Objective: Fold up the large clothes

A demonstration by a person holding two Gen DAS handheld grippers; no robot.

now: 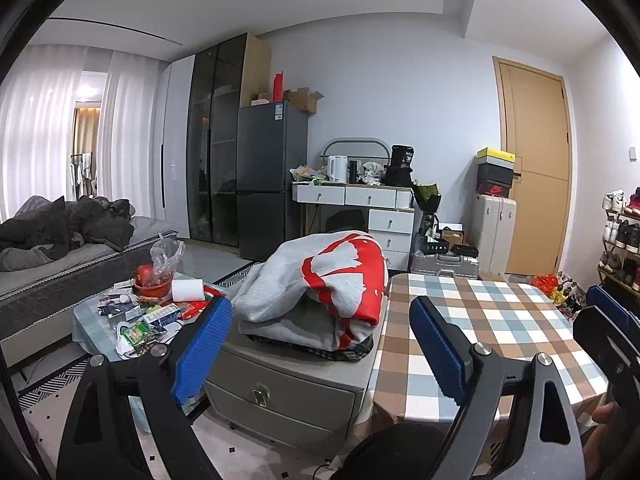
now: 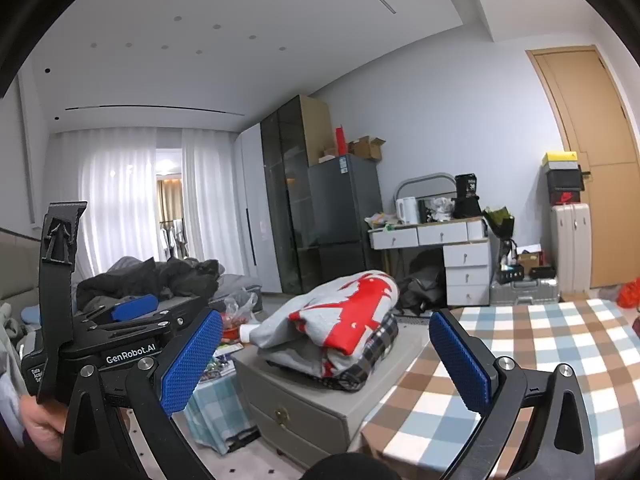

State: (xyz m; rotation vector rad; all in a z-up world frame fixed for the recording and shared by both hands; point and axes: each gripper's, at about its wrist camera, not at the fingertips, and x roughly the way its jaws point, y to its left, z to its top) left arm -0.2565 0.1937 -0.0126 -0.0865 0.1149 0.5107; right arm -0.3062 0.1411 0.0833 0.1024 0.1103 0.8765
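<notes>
on the grey cabinet (image 1: 280,372) lie folded grey-and-red clothes (image 1: 320,280); both hand-held grippers (image 1: 320,344) (image 2: 326,356) gape empty.

Grey drawer cabinet (image 1: 280,384) bears folded clothes pile (image 1: 320,288); checkered table (image 1: 480,320) beside.

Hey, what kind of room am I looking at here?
Most likely a lived-in studio apartment or bedsit: a bed heaped with dark bedding shares one room with a refrigerator, and an electric kettle stands on a white dressing table. A shoe rack stands near the wooden door.
</notes>
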